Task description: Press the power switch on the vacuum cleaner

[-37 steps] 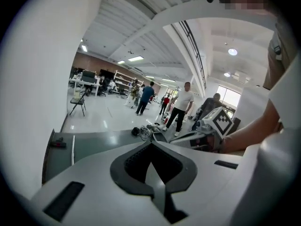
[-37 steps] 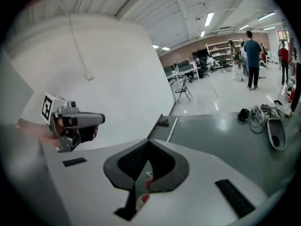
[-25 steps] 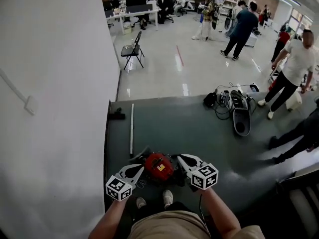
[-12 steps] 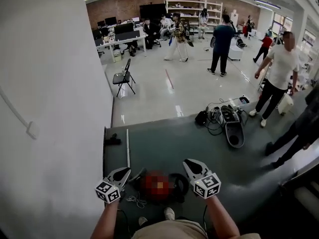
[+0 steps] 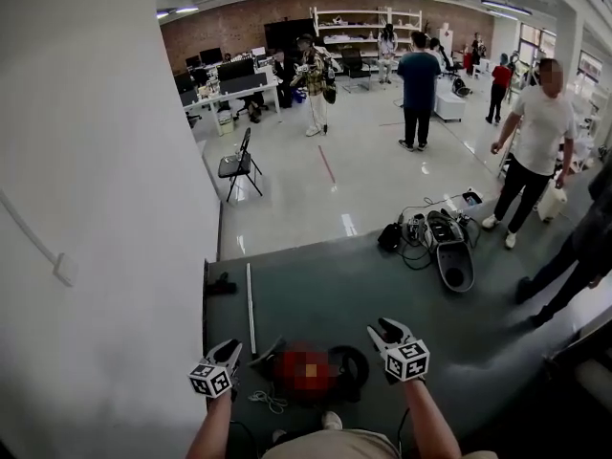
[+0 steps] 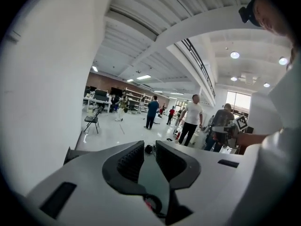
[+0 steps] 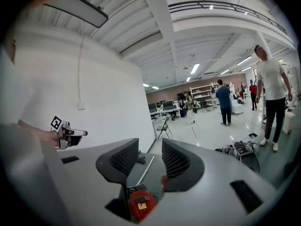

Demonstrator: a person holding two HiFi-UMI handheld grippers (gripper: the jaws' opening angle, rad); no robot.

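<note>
Because the white wall (image 5: 96,208) runs right along the left edge of the dark green mat (image 5: 335,266), you have little room on that side. A wide swing of your left arm may bump it.

The red vacuum cleaner (image 5: 304,371) sits at the mat's near edge, toward the left corner, just in front of your feet. It likely has wheels, so a hard poke from the side may roll it away. Push straight down.

The long white tube (image 5: 251,299) lies on the mat near the left edge. The black hose (image 5: 352,366) curls against the cleaner's right side. Either one may catch a claw on the way down.

Your left gripper (image 5: 229,352) is held left of the cleaner, not touching it. Its jaws are a little apart with nothing in them. Your right gripper (image 5: 384,330) is held to the right, also not touching. Its jaws are opening and nothing is between them. Wide jaws may slide down both sides of the switch and not press it, so I think a closed tip would work better.

The thin cord (image 5: 268,400) by the near edge may trip you. The power switch is too small to make out, so you may press the wrong button.
</note>
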